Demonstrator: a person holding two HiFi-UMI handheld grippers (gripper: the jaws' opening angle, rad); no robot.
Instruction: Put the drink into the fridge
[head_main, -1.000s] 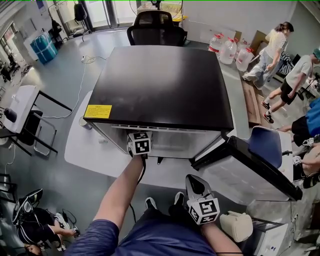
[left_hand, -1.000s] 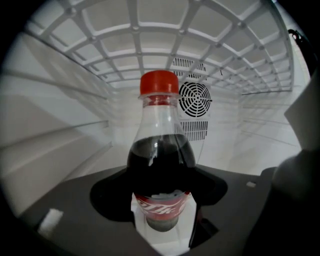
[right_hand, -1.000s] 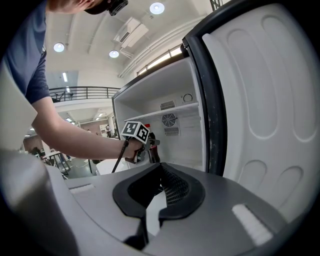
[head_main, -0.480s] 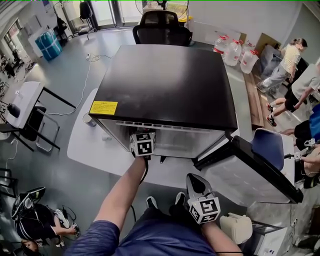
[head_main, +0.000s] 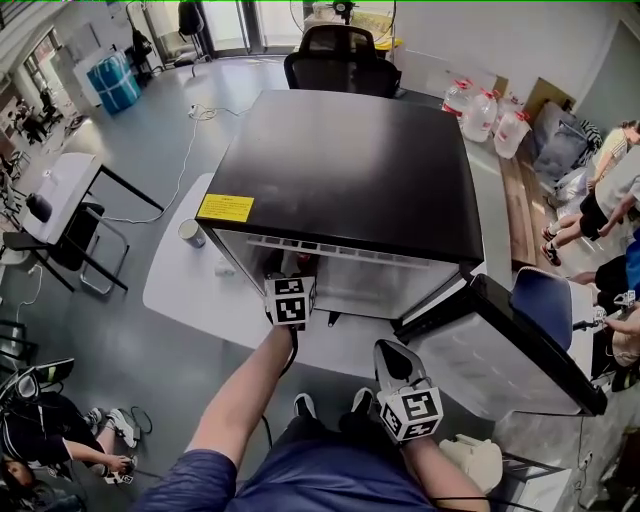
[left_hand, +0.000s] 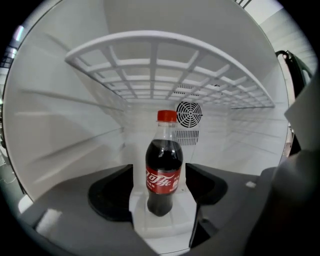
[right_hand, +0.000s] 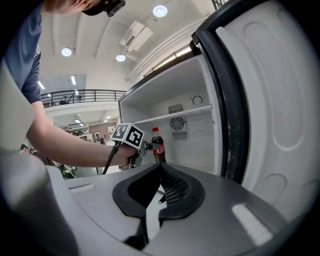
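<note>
You are near the end of this job: the bottle stands upright on the white bottom of the fridge, under the wire shelf and in front of the round fan on the back wall. Your left gripper reaches into the compartment with its jaws on either side of the bottle at label height. They are parted, with a strip of white showing on each side, wider on the left than on the right, so the bottle looks to be let go and standing on its own. Your right gripper hangs back by your hip, outside the fridge, with its jaws pressed together on nothing. What seems left to you is to draw the left gripper straight back without brushing the bottle, and then, if the job includes it, to swing shut the door, which stands wide open at your right. The fridge floor looks smooth and level, so a knock could tip or slide a tall bottle. The fridge sits on a low white table, where a small cup stands beside the fridge's left corner. Around you is an open room with a grey floor, a black chair behind the fridge, water jugs along the wall, and people at the right edge.
</note>
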